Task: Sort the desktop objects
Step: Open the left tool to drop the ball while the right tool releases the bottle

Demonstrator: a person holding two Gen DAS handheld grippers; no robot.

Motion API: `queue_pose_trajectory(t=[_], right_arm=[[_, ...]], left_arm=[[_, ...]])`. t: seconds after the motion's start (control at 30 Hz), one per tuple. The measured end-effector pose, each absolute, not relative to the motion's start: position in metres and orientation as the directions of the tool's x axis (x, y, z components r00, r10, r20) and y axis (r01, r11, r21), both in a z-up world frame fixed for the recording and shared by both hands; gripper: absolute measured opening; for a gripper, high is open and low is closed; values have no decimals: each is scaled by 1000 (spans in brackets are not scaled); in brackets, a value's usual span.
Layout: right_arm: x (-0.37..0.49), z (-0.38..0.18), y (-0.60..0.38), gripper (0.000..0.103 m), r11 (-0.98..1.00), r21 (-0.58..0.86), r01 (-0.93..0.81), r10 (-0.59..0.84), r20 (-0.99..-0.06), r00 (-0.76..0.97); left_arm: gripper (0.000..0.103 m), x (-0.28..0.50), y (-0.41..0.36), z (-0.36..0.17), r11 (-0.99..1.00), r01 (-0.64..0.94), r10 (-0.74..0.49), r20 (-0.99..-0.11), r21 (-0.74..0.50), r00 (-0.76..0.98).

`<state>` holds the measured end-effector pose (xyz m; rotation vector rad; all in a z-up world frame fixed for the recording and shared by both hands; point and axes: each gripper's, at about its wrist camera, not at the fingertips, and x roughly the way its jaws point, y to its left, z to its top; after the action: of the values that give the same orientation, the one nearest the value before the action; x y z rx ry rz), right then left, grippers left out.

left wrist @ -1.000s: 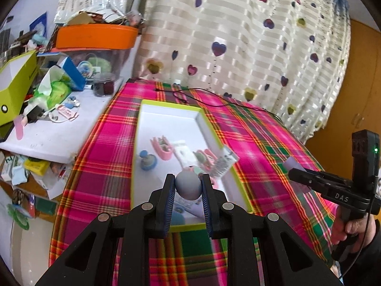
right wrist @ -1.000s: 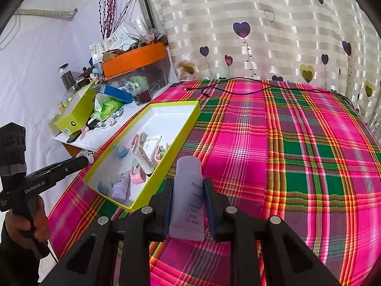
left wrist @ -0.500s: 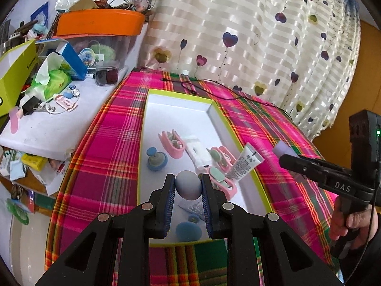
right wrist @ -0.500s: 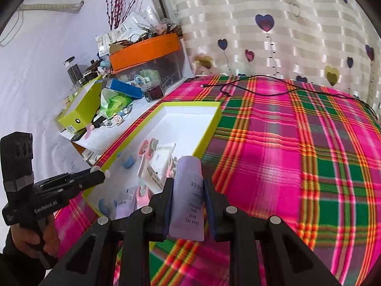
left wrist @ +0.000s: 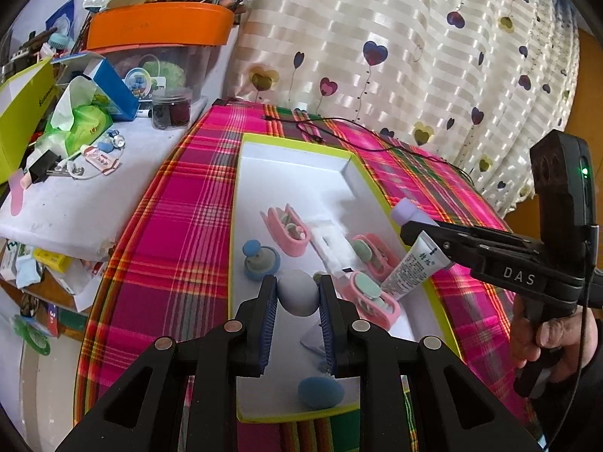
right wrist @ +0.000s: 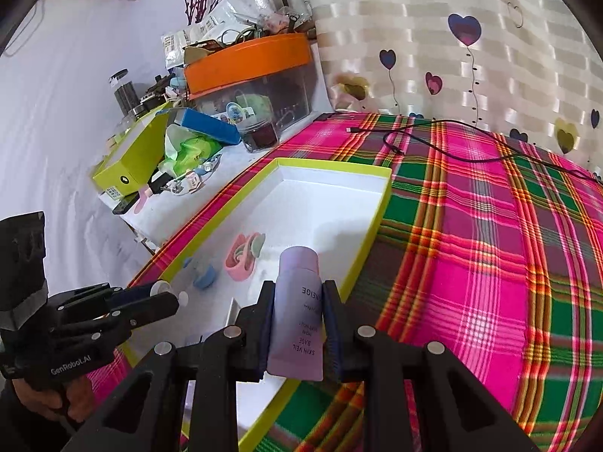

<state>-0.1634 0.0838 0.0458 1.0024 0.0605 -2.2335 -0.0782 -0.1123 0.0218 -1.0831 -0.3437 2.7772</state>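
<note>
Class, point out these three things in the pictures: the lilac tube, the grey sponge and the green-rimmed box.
Lilac tube [right wrist: 297, 324], right wrist view, printed body.
Grey sponge [left wrist: 297, 293], left wrist view, rounded front.
Green-rimmed box [left wrist: 297, 141], left wrist view, far rim.

The left gripper [left wrist: 297, 297] pinches a grey egg-shaped sponge [left wrist: 297, 295] above the lime-rimmed white tray [left wrist: 297, 167], while the right gripper [left wrist: 418, 226] holds a lilac tube [left wrist: 403, 209] over its rim.

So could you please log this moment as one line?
left claw: shut on grey sponge | right claw: shut on lilac tube | both over tray
</note>
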Motion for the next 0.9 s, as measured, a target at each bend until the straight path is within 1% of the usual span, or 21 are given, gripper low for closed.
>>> queue_pose_trajectory(t=[0.27, 0.67, 0.8, 0.9], right_arm=[[-170, 41, 75, 26, -765, 227, 603, -564, -688, -457], [-163, 62, 96, 28, -779, 271, 566, -591, -617, -519], [-156, 65, 104, 28, -786, 274, 554, -586, -615, -527], [-150, 66, 107, 28, -789, 270, 552, -582, -618, -529]], left_arm=[[23, -85, -112, 14, -965, -45, 211, -669, -257, -712], [24, -80, -116, 22, -965, -31, 197, -646, -259, -737], [32, -75, -117, 26, -967, -27, 189, -636, -255, -748], [32, -68, -119, 33, -965, -24, 187, -620, -261, -762]])
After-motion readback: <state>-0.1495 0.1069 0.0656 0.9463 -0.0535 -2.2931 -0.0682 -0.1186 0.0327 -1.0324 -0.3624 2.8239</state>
